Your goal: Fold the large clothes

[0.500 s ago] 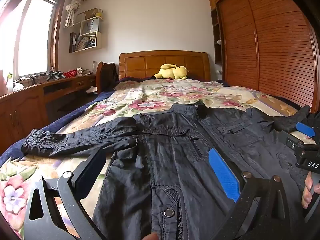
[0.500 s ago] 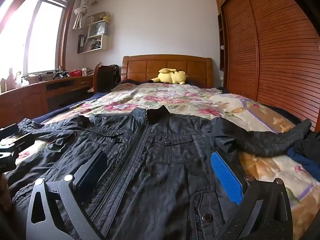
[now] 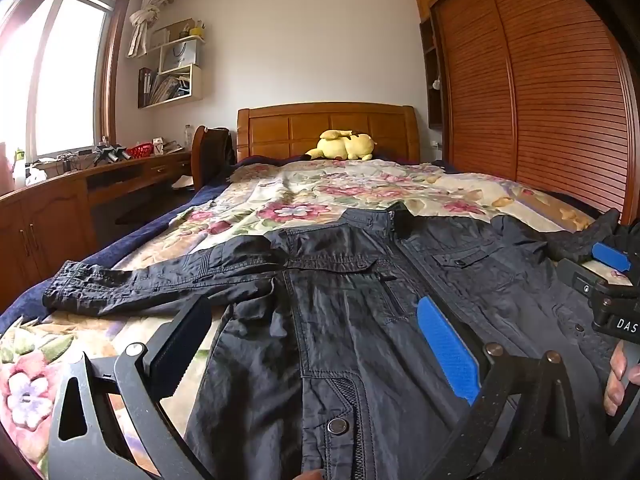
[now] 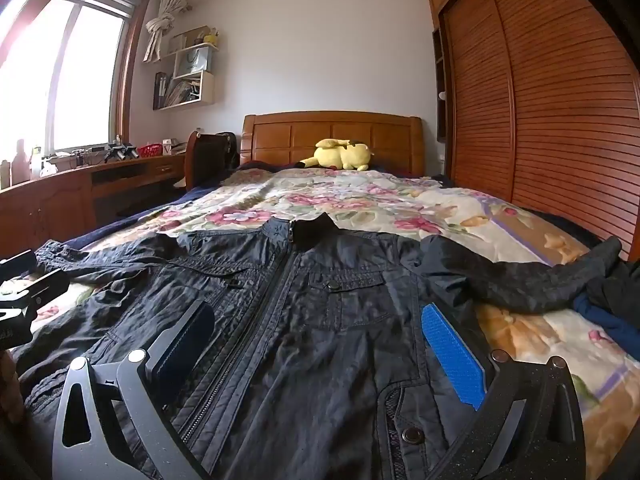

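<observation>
A dark navy zip jacket (image 3: 360, 280) lies flat, front up, on the floral bedspread (image 3: 320, 188), collar toward the headboard and both sleeves spread out. It also fills the right wrist view (image 4: 312, 320). My left gripper (image 3: 316, 340) is open and empty, hovering above the jacket's left front near the hem. My right gripper (image 4: 320, 344) is open and empty above the right front. The right gripper also shows at the right edge of the left wrist view (image 3: 608, 276).
A yellow plush toy (image 3: 346, 146) lies by the wooden headboard (image 3: 328, 128). A wooden desk (image 3: 80, 192) with clutter runs along the left under the window. A slatted wardrobe (image 3: 552, 100) stands right. More dark clothes (image 4: 616, 296) lie at the bed's right edge.
Both grippers have barely moved; the views have shifted slightly. The jacket lies as before.
</observation>
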`<state>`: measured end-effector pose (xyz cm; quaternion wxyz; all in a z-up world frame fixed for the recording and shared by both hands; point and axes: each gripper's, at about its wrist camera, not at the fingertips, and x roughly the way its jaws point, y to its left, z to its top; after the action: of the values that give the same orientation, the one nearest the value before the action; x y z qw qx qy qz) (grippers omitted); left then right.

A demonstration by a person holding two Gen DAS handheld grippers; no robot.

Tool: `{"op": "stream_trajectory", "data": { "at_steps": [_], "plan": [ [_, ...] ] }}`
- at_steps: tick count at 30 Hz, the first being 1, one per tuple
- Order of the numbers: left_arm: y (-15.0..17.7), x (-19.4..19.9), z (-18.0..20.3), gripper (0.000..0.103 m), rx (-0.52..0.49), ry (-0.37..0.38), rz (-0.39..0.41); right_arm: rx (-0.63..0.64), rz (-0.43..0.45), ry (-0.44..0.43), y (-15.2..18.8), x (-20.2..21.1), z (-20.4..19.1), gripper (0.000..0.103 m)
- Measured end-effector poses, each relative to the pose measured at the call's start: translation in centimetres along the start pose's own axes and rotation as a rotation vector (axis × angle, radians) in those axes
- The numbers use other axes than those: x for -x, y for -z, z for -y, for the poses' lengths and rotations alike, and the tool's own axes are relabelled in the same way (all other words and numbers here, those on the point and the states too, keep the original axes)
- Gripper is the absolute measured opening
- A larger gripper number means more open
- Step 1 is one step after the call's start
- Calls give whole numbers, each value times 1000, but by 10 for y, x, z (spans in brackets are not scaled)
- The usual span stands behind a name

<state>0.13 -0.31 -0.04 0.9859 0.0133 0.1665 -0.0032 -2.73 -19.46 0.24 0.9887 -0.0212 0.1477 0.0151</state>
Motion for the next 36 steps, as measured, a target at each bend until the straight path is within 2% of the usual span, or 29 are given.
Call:
{"op": "stream_trajectory", "data": {
  "at_steps": [36],
  "plan": [
    [-3,4,-4,103,1,-1,11,-9,2,2,0,0,2,103]
  ]
}}
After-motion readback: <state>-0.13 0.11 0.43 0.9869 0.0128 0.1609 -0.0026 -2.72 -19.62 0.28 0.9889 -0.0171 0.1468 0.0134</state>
